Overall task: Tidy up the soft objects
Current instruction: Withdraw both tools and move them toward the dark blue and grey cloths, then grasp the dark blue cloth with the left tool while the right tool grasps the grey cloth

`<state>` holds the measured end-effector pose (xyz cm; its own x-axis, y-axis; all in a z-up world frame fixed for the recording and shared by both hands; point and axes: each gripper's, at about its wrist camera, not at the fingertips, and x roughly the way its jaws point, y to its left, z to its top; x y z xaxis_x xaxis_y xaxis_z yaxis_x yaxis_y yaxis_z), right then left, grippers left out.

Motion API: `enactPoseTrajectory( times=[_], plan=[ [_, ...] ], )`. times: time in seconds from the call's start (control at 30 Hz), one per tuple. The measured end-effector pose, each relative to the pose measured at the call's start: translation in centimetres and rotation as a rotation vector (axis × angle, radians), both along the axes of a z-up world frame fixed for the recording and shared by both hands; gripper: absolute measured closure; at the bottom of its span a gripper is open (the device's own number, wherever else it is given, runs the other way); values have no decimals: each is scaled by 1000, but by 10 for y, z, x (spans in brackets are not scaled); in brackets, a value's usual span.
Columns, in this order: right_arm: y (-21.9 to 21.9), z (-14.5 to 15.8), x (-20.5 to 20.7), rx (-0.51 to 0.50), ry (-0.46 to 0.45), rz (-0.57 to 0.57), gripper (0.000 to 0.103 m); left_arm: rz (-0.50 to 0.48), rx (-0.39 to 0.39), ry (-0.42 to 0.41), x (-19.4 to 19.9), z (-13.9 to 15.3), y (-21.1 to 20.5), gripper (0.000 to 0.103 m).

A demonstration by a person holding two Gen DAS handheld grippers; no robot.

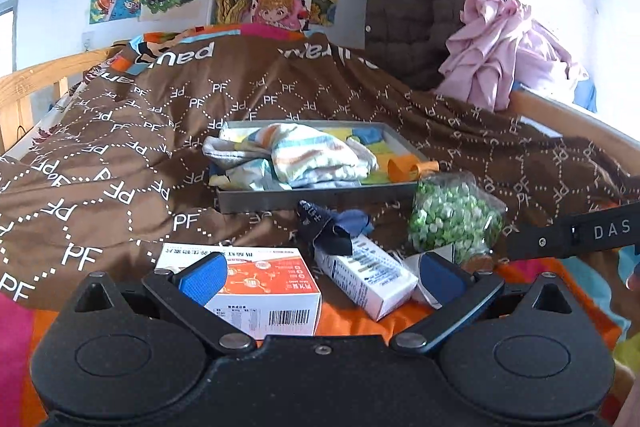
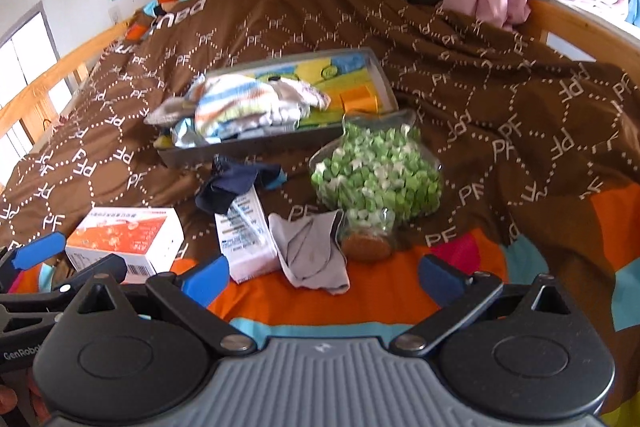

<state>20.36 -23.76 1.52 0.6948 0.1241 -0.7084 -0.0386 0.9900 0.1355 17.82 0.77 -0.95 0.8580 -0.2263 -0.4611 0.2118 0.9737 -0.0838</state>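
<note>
A grey tray (image 1: 320,201) (image 2: 248,147) rests on the brown quilt and holds a striped cloth bundle (image 1: 308,157) (image 2: 248,103). In front of it lies a dark blue sock (image 1: 330,227) (image 2: 236,185), partly on a white box (image 1: 370,275) (image 2: 246,243). A grey sock (image 2: 312,251) lies beside that box, right ahead of my right gripper (image 2: 322,281), which stands open and empty. My left gripper (image 1: 320,277) is open too, low over the orange-and-white box (image 1: 260,287) (image 2: 124,239) and the white box.
A jar of green paper stars (image 1: 454,215) (image 2: 376,179) lies on its side right of the socks. A wooden bed rail (image 2: 580,27) runs along the right, with pink cloth (image 1: 500,51) and a brown quilted jacket (image 1: 416,7) heaped on it.
</note>
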Motion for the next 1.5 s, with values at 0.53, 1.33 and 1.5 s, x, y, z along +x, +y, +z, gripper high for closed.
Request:
enactPoseTrajectory(
  times=[0.53, 1.33, 1.5],
  plan=[
    [10, -18, 19, -4, 90, 33, 0, 48, 37, 33, 15, -9, 3, 1],
    [42, -24, 51, -368, -14, 375, 0, 38, 40, 0, 66, -14, 8, 1],
    [52, -32, 47, -468, -63, 528, 0, 1, -6, 1, 84, -12, 12, 1]
  ],
)
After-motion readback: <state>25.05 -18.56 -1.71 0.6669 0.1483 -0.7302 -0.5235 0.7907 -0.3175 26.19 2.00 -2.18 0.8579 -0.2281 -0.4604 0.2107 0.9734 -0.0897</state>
